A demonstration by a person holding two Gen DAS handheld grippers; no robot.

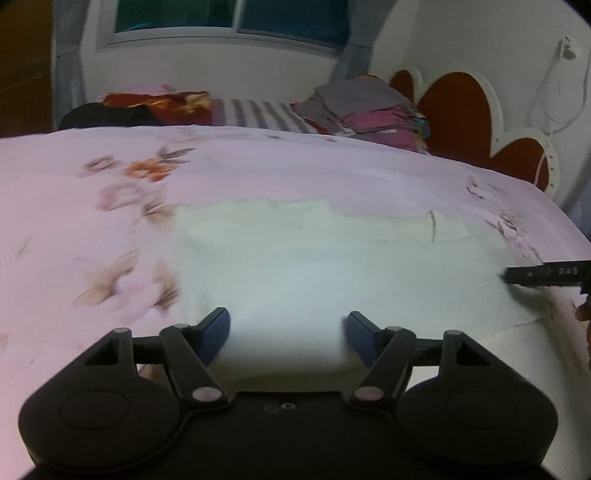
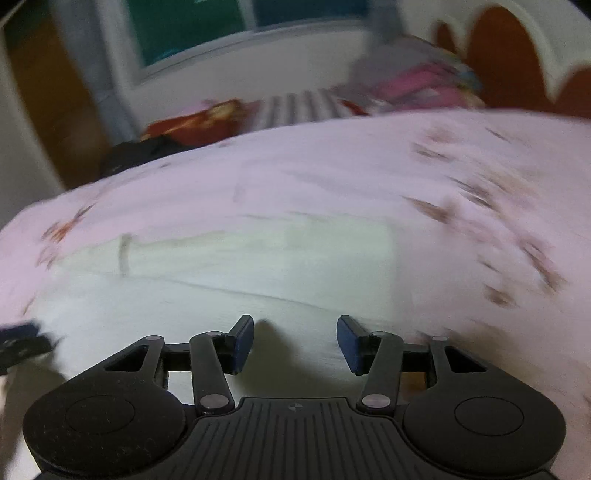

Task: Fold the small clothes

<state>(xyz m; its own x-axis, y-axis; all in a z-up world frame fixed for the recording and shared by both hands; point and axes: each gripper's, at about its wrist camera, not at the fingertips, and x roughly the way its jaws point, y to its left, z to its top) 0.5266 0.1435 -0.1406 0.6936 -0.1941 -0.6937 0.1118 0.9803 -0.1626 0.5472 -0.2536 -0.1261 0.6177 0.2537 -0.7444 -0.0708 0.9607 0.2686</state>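
A pale white-green small garment (image 1: 314, 258) lies flat on the pink floral bedsheet (image 1: 92, 192). It also shows in the right wrist view (image 2: 240, 280), with a folded band along its far edge. My left gripper (image 1: 288, 328) is open, low over the garment's near edge, nothing between its blue pads. My right gripper (image 2: 295, 338) is open over the same garment's near edge, empty. The right gripper's black tip (image 1: 546, 275) shows at the far right of the left wrist view. The left gripper's tip (image 2: 22, 343) shows blurred at the left of the right wrist view.
A pile of folded clothes (image 1: 369, 110) and a striped cloth (image 1: 258, 112) lie at the bed's far side. A red-orange headboard (image 1: 461, 110) stands at the right. A window (image 1: 229, 22) is in the far wall. The pink sheet (image 2: 443, 177) spreads to the right.
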